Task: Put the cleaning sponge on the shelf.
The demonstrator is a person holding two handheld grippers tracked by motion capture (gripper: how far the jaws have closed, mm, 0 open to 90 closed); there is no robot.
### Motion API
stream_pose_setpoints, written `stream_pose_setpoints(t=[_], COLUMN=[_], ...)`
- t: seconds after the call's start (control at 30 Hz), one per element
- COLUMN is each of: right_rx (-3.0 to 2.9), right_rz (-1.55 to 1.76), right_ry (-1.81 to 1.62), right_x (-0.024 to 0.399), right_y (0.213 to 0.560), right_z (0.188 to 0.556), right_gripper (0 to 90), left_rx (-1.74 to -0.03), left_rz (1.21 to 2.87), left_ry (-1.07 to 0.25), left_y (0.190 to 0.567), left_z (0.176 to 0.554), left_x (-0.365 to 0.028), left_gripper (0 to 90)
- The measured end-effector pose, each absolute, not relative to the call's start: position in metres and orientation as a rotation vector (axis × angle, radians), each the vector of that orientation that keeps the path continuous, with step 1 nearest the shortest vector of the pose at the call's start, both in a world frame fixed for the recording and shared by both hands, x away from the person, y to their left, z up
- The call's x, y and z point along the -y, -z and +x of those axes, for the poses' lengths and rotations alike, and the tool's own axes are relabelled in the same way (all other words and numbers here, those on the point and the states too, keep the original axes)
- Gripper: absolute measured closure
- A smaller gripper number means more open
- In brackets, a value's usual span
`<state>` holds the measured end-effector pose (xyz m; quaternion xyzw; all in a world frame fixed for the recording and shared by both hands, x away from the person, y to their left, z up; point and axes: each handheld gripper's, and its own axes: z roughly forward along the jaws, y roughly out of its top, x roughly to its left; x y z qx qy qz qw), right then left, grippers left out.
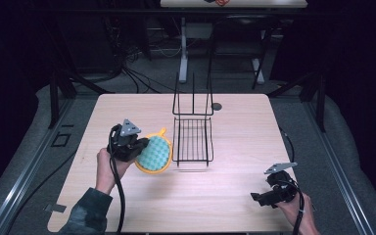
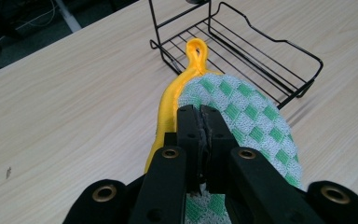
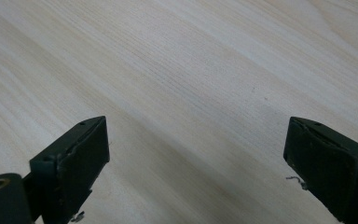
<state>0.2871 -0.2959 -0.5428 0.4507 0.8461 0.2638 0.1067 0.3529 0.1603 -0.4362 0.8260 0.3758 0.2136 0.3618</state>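
A round pot holder [image 1: 155,152] with a green-and-white checked face, a yellow rim and a yellow loop hangs just above the wooden table [image 1: 127,107], left of a black wire rack [image 1: 192,139]. My left gripper [image 1: 141,145] is shut on its edge. In the left gripper view the jaws pinch the checked cloth [image 2: 242,112] flat between them, the gripper [image 2: 200,116] pointing toward the rack [image 2: 261,51], with the yellow loop [image 2: 196,49] ahead. My right gripper [image 1: 257,198] rests near the front right of the table, open, and the right gripper view shows the gripper [image 3: 196,154] over bare wood.
The wire rack has a tall upright back frame [image 1: 192,95] and a low basket toward me. A small dark round mark [image 1: 217,106] lies on the table behind it. A second table's legs [image 1: 183,54] stand beyond the far edge.
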Motion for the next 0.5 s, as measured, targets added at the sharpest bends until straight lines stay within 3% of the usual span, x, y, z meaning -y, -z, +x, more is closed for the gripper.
stream_pose_setpoints(t=[0.5], right_rx=[-2.492], right_rz=[1.329], right_ry=[-0.779], right_x=[0.296], right_y=[0.542], right_z=[0.287], right_gripper=[6.4], left_rx=[-0.936], left_rz=[2.108], left_ry=[-0.535], left_y=[0.437], left_z=[0.368], left_x=[-0.136], left_gripper=[87.8])
